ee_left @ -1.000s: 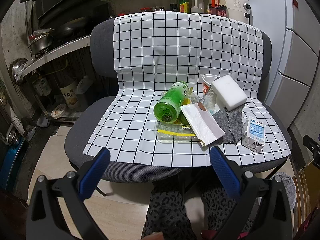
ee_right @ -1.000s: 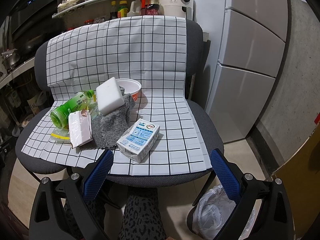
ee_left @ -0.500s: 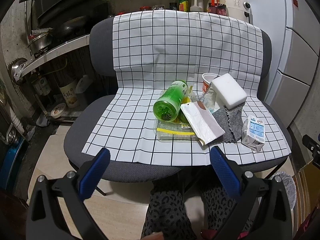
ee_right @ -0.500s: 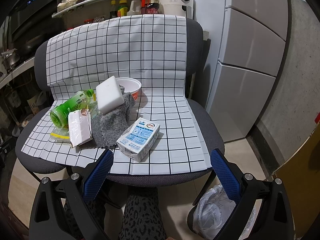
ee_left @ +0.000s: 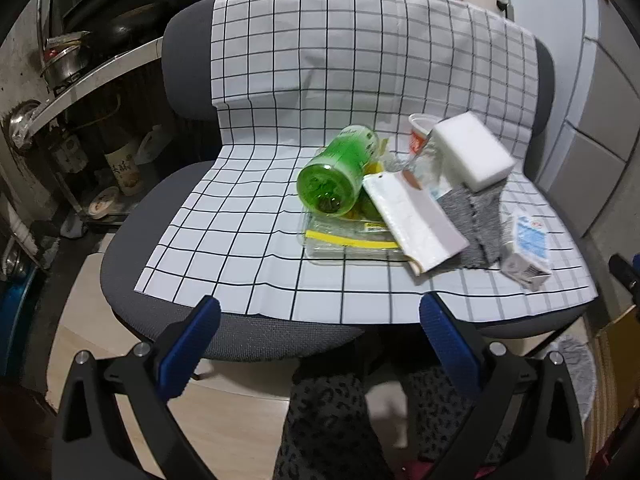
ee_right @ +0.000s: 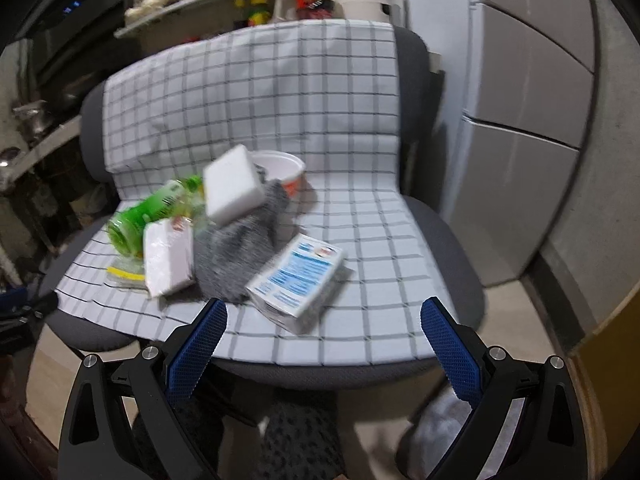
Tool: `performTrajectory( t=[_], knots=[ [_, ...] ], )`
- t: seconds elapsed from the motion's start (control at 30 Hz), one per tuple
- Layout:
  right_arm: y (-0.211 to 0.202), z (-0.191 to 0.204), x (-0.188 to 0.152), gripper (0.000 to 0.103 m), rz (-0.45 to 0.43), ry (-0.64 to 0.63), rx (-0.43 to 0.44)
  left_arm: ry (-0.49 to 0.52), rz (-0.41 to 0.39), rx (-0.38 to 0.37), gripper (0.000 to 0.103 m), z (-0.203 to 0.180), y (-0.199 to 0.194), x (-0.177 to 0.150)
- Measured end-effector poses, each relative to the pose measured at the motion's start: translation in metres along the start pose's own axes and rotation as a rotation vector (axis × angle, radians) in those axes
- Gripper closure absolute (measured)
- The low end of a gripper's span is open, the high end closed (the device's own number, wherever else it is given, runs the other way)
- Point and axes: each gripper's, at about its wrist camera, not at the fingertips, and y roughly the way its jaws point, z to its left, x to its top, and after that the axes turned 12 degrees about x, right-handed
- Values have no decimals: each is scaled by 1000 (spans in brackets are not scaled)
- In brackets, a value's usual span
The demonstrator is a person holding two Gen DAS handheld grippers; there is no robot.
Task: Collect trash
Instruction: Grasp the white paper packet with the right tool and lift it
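Trash lies in a loose heap on the checked cloth [ee_left: 256, 216] that covers the chair [ee_left: 188, 80]: a green bottle [ee_left: 336, 176] on its side atop a clear plastic tray [ee_left: 344, 240], a white packet [ee_left: 412, 220] leaning across them, a grey rag [ee_left: 476, 220] under a white sponge [ee_left: 472, 152], a paper cup [ee_right: 284, 172] behind, and a milk carton [ee_right: 300, 284] lying apart at the front. Both the left hand-held gripper [ee_left: 316, 316] and the right hand-held gripper [ee_right: 324, 316] hang short of the seat edge with fingers spread wide, holding nothing. The carton sits nearest the right one and looks the safest first pick. The heap is riskier: pulling the packet or tray could set the round bottle rolling off the seat, and lifting the rag would likely tip the sponge. The loose cloth may also slide if dragged.
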Motion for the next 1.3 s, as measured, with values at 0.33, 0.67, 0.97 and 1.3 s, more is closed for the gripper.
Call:
performTrajectory(
  t=[0.33,0.67,0.97,1.3],
  knots=[
    [76,48,-3,7,85,-94,241,-16,6,39,6,6,41,3],
    [122,73,-7,46,156,-35,397,-50,61,-24,6,28,73,-2],
    [163,72,-12,45,256,95,512,-48,60,-65,6,33,85,-2],
    [159,67,5,44,156,178,609,-50,55,-77,6,38,81,-5]
  ],
)
